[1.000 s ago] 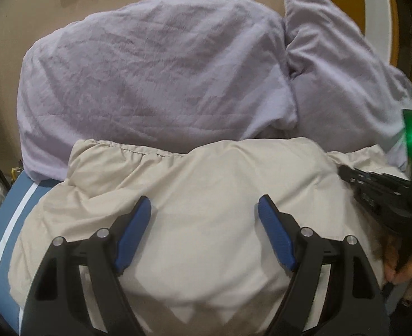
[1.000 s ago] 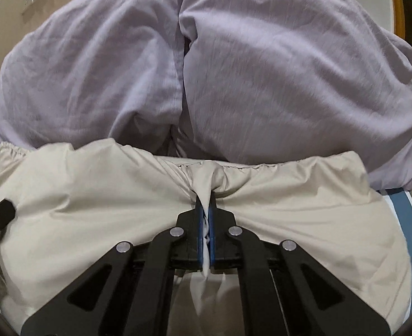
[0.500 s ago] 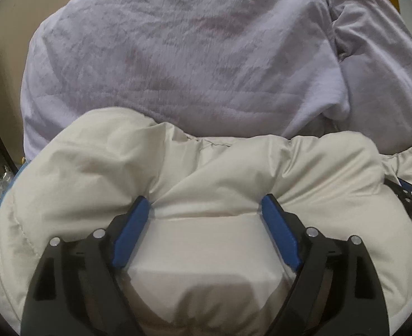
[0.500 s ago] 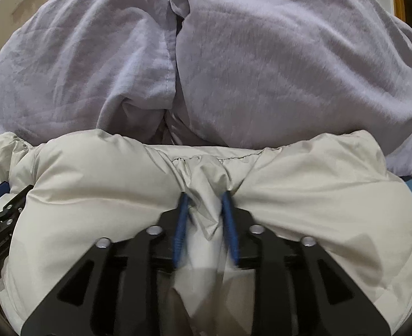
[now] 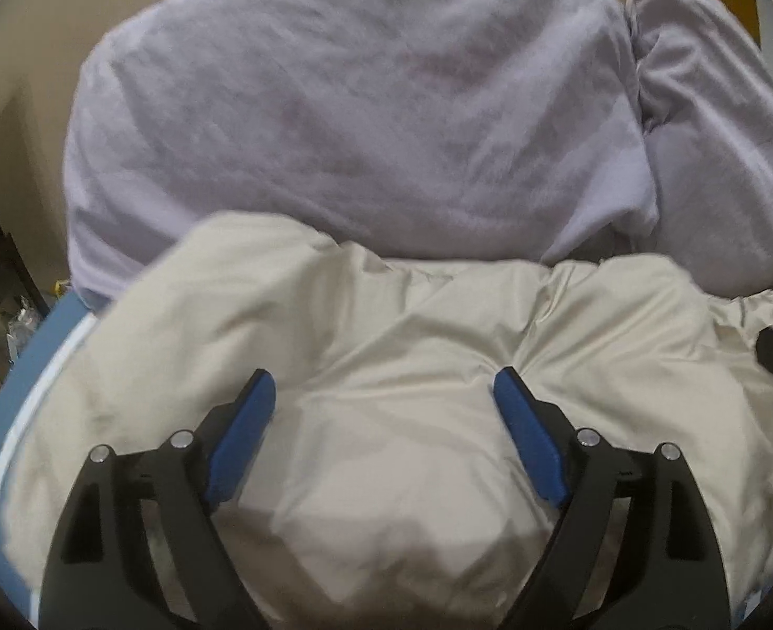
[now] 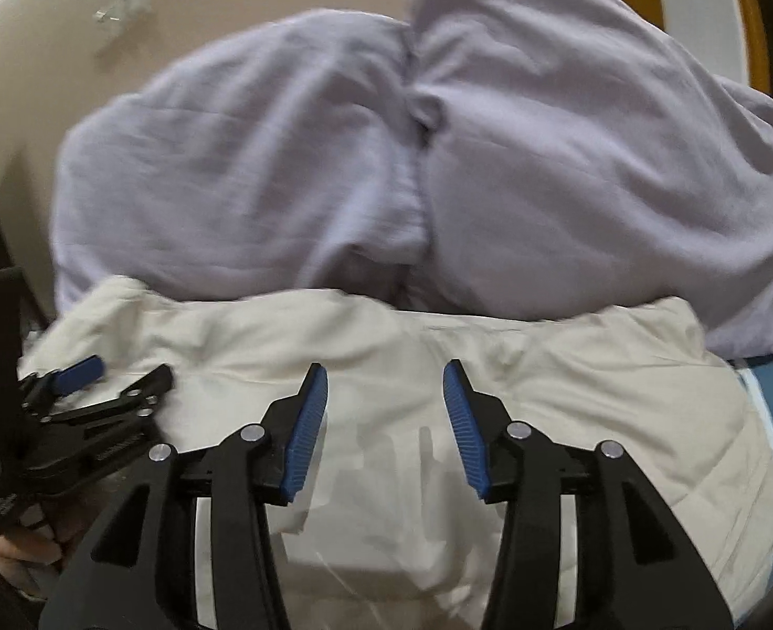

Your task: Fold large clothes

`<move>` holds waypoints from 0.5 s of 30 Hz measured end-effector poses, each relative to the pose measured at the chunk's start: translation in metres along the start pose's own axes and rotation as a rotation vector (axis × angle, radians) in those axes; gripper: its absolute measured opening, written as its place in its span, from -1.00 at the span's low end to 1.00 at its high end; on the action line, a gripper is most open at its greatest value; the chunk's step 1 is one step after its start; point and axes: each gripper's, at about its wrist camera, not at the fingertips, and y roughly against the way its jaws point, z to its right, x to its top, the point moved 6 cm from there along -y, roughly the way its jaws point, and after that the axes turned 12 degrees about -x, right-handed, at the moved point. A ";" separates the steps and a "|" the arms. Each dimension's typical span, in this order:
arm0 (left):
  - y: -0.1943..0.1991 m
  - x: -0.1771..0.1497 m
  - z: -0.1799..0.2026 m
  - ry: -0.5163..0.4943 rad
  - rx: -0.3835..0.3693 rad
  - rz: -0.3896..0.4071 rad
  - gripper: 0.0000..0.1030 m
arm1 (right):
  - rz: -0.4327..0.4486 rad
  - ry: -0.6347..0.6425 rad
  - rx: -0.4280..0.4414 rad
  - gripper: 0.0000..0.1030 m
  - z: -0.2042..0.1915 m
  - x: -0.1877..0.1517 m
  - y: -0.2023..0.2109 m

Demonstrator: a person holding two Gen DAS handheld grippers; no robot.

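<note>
Cream-coloured, puffy padded fabric fills the lower half of both wrist views: this is the large cream quilted garment, lying bunched on a bed directly in front of two lavender crinkled-cotton pillows (the pillows serve as the landmark here). The garment's far edge touches the base of the pillows, and it rests on a blue sheet with a white stripe that shows beside it.

The left gripper, black with blue pads, hovers over the garment on the side nearer the camera than the pillows; its jaws are spread wide, with a mound of the cream fabric lying between them, and whether the pads touch it is unclear.

The right gripper sits just in front of the pillows too, over the garment's gathered edge. Its jaws have just been opening and stand apart, with fabric lying loose between them, not pinched.

A hand holds the left gripper's handle at the right view's lower left edge.
</note>
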 end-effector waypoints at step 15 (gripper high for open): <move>-0.008 -0.010 -0.053 0.037 0.108 -0.007 0.70 | -0.088 0.088 -0.036 -0.06 -0.053 -0.026 -0.053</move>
